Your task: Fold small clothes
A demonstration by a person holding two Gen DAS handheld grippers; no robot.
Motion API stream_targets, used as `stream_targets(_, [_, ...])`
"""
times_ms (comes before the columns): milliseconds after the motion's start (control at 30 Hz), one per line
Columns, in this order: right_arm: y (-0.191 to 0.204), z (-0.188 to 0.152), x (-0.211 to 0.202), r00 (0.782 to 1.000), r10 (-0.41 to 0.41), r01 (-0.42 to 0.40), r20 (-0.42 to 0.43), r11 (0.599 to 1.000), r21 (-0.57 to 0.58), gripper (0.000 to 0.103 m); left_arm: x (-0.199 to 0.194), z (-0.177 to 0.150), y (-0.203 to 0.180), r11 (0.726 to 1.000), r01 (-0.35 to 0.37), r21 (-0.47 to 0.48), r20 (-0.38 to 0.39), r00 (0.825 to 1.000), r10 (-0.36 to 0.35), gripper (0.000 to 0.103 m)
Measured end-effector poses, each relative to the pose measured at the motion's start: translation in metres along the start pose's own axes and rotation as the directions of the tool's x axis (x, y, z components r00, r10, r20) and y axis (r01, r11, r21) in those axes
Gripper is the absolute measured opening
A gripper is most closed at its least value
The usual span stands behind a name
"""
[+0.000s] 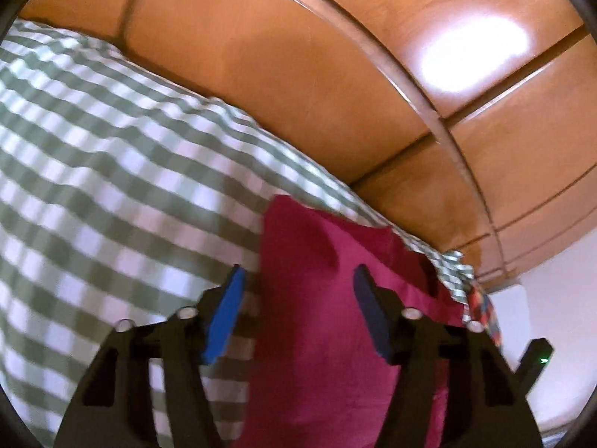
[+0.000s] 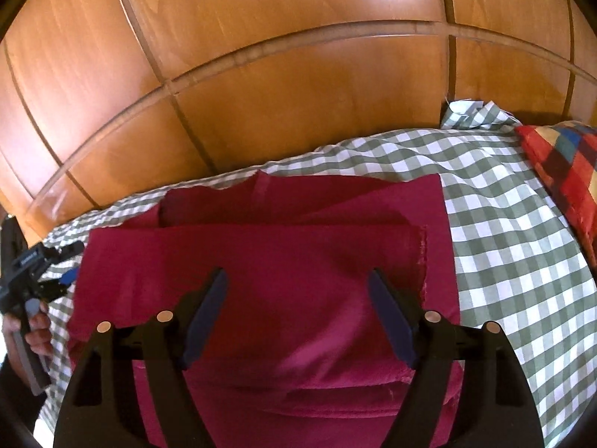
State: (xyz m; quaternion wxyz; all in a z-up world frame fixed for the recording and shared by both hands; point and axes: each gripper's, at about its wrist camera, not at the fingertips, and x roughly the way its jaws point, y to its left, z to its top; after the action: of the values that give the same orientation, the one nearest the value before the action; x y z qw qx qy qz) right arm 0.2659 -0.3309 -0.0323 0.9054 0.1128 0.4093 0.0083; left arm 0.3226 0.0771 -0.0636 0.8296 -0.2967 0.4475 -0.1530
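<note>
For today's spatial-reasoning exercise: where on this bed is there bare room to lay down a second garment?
The checked sheet lies bare between the red cloth and the patchwork cushion, and widely on the cloth's other side. The middle is crowded: the cloth fills it, under the open right gripper.

A glossy orange-brown wooden panelled wall [image 2: 283, 86] fills the back, bright light glaring off it. Below spreads the green-and-white checked bedsheet [image 2: 503, 224], a red patchwork cushion [image 2: 563, 171] at its right edge.
</note>
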Motion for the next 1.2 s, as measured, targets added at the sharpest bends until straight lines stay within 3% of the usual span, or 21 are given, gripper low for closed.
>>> stream_targets(67, [-0.001, -0.001, 0.002, 1.000, -0.012, 0.012, 0.004, 1.000, -0.004, 0.077, 0.002, -0.002, -0.011, 0.999, -0.015, 0.045, 0.009, 1.000, 0.015, 0.026])
stream_targets(100, [-0.002, -0.001, 0.003, 1.000, -0.021, 0.022, 0.007, 1.000, -0.006, 0.077, 0.000, -0.003, -0.015, 0.997, -0.035, 0.066, 0.020, 0.999, 0.034, 0.019])
stream_targets(167, [-0.004, -0.004, 0.004, 0.999, -0.043, 0.044, 0.011, 0.999, -0.009, 0.077, -0.008, -0.008, -0.026, 0.989, -0.099, 0.111, 0.084, 0.992, 0.090, 0.011])
stream_targets(233, [-0.006, -0.010, 0.009, 0.998, -0.056, 0.056, 0.002, 0.998, -0.009, 0.077, -0.016, -0.016, -0.038, 0.968, -0.187, 0.170, 0.157, 0.974, 0.160, 0.010])
stream_targets(333, [-0.005, -0.024, 0.025, 0.993, -0.120, 0.119, -0.014, 0.992, -0.049, 0.077, 0.000, -0.024, -0.052, 0.878, -0.409, 0.247, 0.222, 0.906, 0.360, 0.007])
stream_targets(400, [0.000, -0.028, 0.030, 0.988, -0.157, 0.157, 0.009, 0.985, -0.074, 0.077, 0.030, -0.023, -0.045, 0.792, -0.537, 0.290, 0.199, 0.844, 0.499, 0.007])
stream_targets(533, [0.000, -0.028, 0.030, 0.986, -0.168, 0.168, 0.013, 0.982, -0.085, 0.077, 0.043, -0.023, -0.037, 0.762, -0.581, 0.286, 0.188, 0.813, 0.551, 0.009])
stream_targets(600, [0.000, -0.029, 0.029, 0.985, -0.170, 0.171, 0.019, 0.981, -0.086, 0.077, 0.034, -0.024, -0.040, 0.745, -0.611, 0.266, 0.205, 0.791, 0.576, 0.017])
stream_targets(633, [0.000, -0.028, 0.029, 0.985, -0.172, 0.173, 0.020, 0.981, -0.086, 0.077, 0.023, -0.025, -0.041, 0.750, -0.616, 0.243, 0.217, 0.788, 0.577, 0.020])
stream_targets(700, [0.000, -0.027, 0.028, 0.985, -0.171, 0.172, 0.022, 0.981, -0.086, 0.077, 0.000, -0.034, -0.048, 0.782, -0.580, 0.228, 0.248, 0.811, 0.530, 0.023])
stream_targets(767, [0.000, -0.027, 0.028, 0.986, -0.167, 0.169, 0.024, 0.982, -0.084, 0.078, -0.020, -0.053, -0.061, 0.822, -0.509, 0.256, 0.260, 0.855, 0.448, 0.031])
stream_targets(900, [-0.001, -0.028, 0.027, 0.986, -0.165, 0.167, 0.026, 0.983, -0.083, 0.078, -0.030, -0.096, -0.082, 0.833, -0.419, 0.361, 0.238, 0.905, 0.352, 0.035])
stream_targets(933, [-0.001, -0.028, 0.027, 0.986, -0.164, 0.165, 0.027, 0.983, -0.081, 0.078, -0.025, -0.103, -0.082, 0.826, -0.415, 0.381, 0.222, 0.908, 0.354, 0.039])
stream_targets(1000, [-0.001, -0.028, 0.026, 0.986, -0.166, 0.168, 0.029, 0.983, -0.080, 0.078, -0.003, -0.115, -0.078, 0.777, -0.464, 0.425, 0.179, 0.885, 0.430, 0.040])
stream_targets(1200, [0.000, -0.028, 0.027, 0.986, -0.162, 0.164, 0.030, 0.983, -0.077, 0.078, 0.004, -0.121, -0.073, 0.760, -0.486, 0.431, 0.215, 0.873, 0.437, 0.042])
